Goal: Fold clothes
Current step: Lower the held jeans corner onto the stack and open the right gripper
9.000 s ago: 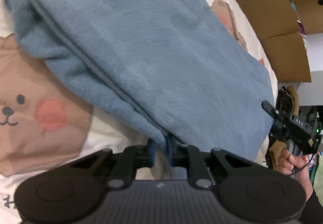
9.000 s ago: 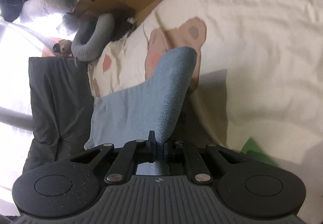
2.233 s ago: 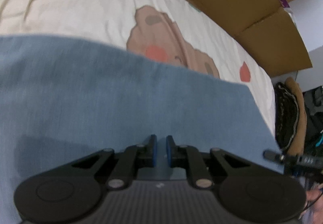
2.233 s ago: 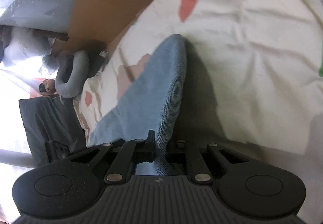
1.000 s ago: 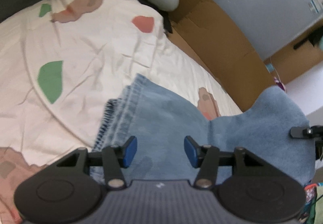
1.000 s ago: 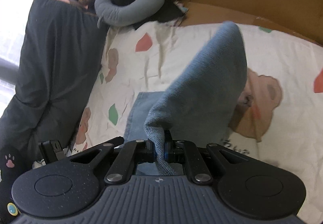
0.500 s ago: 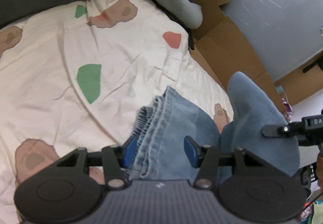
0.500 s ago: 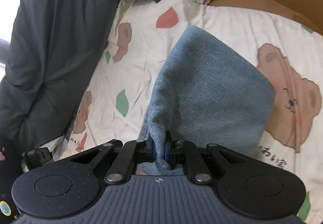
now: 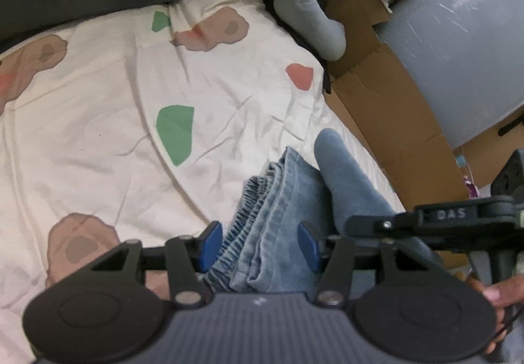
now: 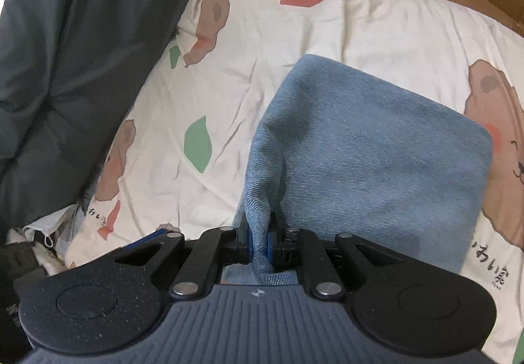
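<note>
While our right gripper (image 10: 258, 241) pinches the jeans (image 10: 370, 147) fold, our left gripper (image 9: 258, 241) straddles the waistband (image 9: 252, 220) half-open, gripping nothing; next we lay the fold toward twelve o'clock.

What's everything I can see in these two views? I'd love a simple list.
jeans: one, light blue denim, on the bedsheet, partly folded; one fold pinched and lifted by the right hand-held gripper.
bedsheet: one, cream with brown bears and green and coral patches, under the jeans.
dark quilt: one, charcoal grey, along the far edge of the bed.
neck pillow: one, grey, at the bed's corner.
cardboard: brown sheets, beside the bed.
grey panel: one, wrapped in clear film, behind the cardboard.
left hand-held gripper: black with blue pads, open, over the jeans' gathered edge.
right hand-held gripper: black, shut on the jeans.
hand: one, on the right hand-held gripper's handle.
</note>
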